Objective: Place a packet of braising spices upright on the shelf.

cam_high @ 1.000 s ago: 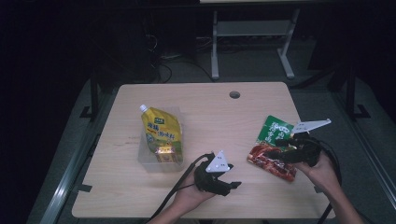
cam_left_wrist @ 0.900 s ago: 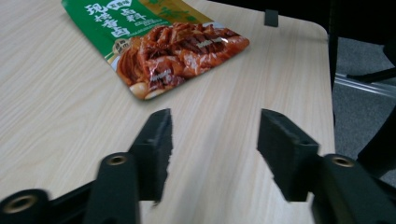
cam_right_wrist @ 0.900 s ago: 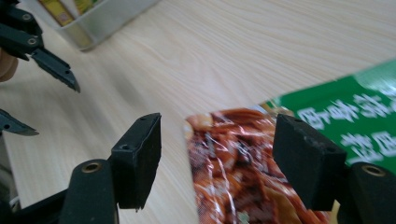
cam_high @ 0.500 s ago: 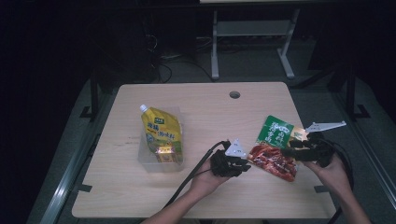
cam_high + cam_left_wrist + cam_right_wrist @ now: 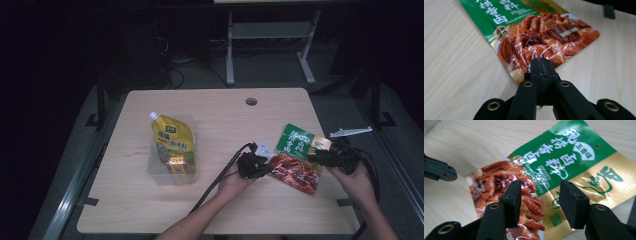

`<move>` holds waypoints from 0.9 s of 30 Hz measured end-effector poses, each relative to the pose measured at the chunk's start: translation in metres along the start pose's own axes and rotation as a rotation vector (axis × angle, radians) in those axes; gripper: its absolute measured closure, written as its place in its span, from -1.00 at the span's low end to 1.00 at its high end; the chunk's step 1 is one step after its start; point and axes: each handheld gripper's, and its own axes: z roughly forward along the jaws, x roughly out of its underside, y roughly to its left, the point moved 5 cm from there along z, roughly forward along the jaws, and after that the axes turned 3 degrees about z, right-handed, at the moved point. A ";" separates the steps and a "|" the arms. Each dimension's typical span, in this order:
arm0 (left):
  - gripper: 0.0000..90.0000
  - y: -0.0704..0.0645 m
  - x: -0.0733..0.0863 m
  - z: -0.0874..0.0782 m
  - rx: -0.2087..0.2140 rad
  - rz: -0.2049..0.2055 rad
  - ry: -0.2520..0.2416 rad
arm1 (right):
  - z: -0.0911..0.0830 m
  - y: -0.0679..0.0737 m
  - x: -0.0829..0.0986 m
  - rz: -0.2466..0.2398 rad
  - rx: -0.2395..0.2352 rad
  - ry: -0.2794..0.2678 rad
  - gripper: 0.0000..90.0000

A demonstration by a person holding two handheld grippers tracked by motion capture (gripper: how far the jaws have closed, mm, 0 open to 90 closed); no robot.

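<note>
Left gripper has reached the seasoning packet; yellow pouch lies in clear tray.

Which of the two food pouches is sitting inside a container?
The yellow spouted pouch, lying in the clear plastic tub on the table's left. The green-and-red flat pouch lies straight on the wood, between the two claws.
</note>
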 end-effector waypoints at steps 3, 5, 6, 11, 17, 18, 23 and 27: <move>0.99 0.002 0.001 0.011 -0.018 -0.001 0.035 | 0.003 -0.006 0.000 0.027 0.014 0.002 0.16; 0.98 0.003 0.002 0.019 -0.026 -0.022 0.040 | 0.006 -0.010 0.000 0.049 0.027 0.007 0.16; 0.98 0.004 0.002 0.021 -0.023 -0.028 0.042 | 0.007 -0.012 0.000 0.056 0.032 0.010 0.16; 0.99 0.006 -0.001 0.029 -0.029 -0.028 0.066 | 0.012 -0.019 0.001 0.092 0.053 0.015 0.14; 0.99 0.003 -0.002 0.032 -0.059 0.004 0.103 | 0.010 -0.028 0.003 0.152 0.060 -0.003 0.09; 0.99 0.003 -0.003 0.033 -0.059 0.003 0.106 | 0.010 -0.029 0.003 0.155 0.064 -0.003 0.08; 0.99 0.002 -0.003 0.034 -0.064 0.012 0.123 | 0.010 -0.037 0.004 0.185 0.081 -0.001 0.06; 0.99 0.002 -0.003 0.034 -0.067 0.020 0.132 | 0.010 -0.046 0.007 0.222 0.093 0.003 0.01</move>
